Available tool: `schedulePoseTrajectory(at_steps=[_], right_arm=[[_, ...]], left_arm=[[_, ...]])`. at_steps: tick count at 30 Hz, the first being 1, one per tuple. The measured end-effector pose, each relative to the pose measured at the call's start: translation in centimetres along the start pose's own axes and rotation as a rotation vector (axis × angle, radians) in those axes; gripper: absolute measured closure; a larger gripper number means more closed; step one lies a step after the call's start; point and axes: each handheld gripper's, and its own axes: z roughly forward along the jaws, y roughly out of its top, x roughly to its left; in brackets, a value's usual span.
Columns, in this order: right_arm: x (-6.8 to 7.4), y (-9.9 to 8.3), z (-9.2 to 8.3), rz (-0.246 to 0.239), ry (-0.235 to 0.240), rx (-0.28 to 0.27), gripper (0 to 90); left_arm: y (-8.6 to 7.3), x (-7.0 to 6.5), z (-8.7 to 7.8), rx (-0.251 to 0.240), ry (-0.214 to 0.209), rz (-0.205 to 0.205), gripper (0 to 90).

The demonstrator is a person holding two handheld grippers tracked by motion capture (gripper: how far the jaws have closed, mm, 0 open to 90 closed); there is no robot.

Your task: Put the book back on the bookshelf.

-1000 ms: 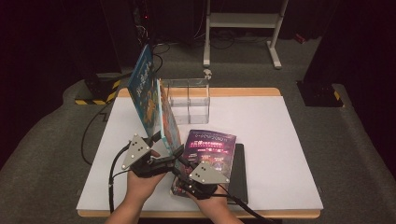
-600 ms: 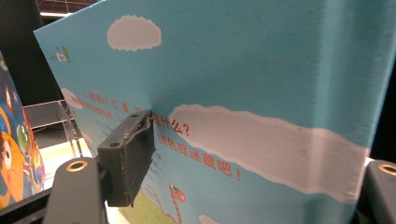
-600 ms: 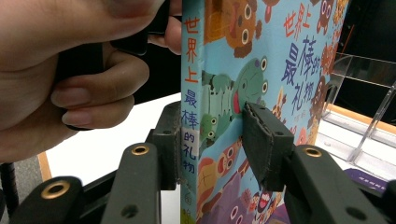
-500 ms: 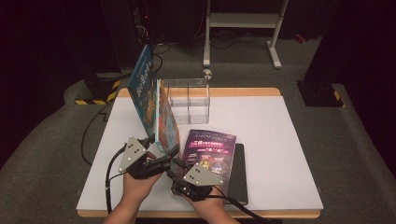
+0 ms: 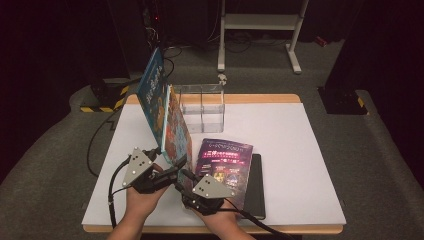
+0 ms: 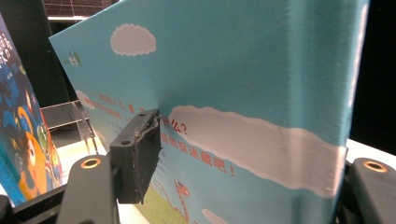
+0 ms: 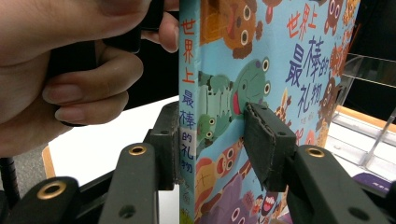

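A thin picture book [image 5: 176,131] stands on edge at the table's near left, its colourful front cover facing right. My right gripper [image 5: 186,176] is shut on its lower spine end, one pad [image 7: 264,140] on the front cover [image 7: 280,70] and the other behind the spine. My left gripper [image 5: 171,173] comes in from the left. Its jaws have just been closing on the same book, and its left pad [image 6: 139,151] touches the light blue back cover [image 6: 243,70] while the other pad is hidden. A taller blue book [image 5: 152,92] stands just behind.
A clear plastic divided box [image 5: 202,107] stands at the table's far middle. A purple book [image 5: 225,162] lies flat on a black one [image 5: 256,186] right of my hands. The white table top [image 5: 290,150] has free room on the right.
Both hands and the lower end of the picture book have shifted slightly to the left and nearer. The taller book and the flat books have not moved.
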Motion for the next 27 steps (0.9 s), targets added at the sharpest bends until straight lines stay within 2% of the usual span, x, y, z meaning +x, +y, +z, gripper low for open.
schedulePoseTrajectory(at_steps=[7, 14, 17, 22, 27], right_arm=[[0.3, 0.0, 0.6, 0.004, 0.009, -0.007, 55.3], [0.8, 0.0, 1.2, 0.001, 0.008, -0.018, 53.7], [1.0, -0.1, 1.5, -0.003, 0.015, -0.007, 52.0], [1.3, -0.2, 2.0, -0.003, 0.025, 0.001, 49.8], [1.3, -0.3, 2.3, 0.006, 0.037, 0.015, 47.2]], left_arm=[[0.2, 0.2, -0.5, 0.007, -0.002, 0.021, 37.1], [0.3, 0.7, -1.1, 0.006, 0.006, 0.017, 39.9], [0.3, 1.0, -1.5, 0.016, -0.003, 0.02, 40.9], [0.3, 1.2, -2.0, 0.023, 0.009, 0.031, 43.1], [0.4, 1.2, -2.4, 0.028, -0.001, 0.016, 45.1]])
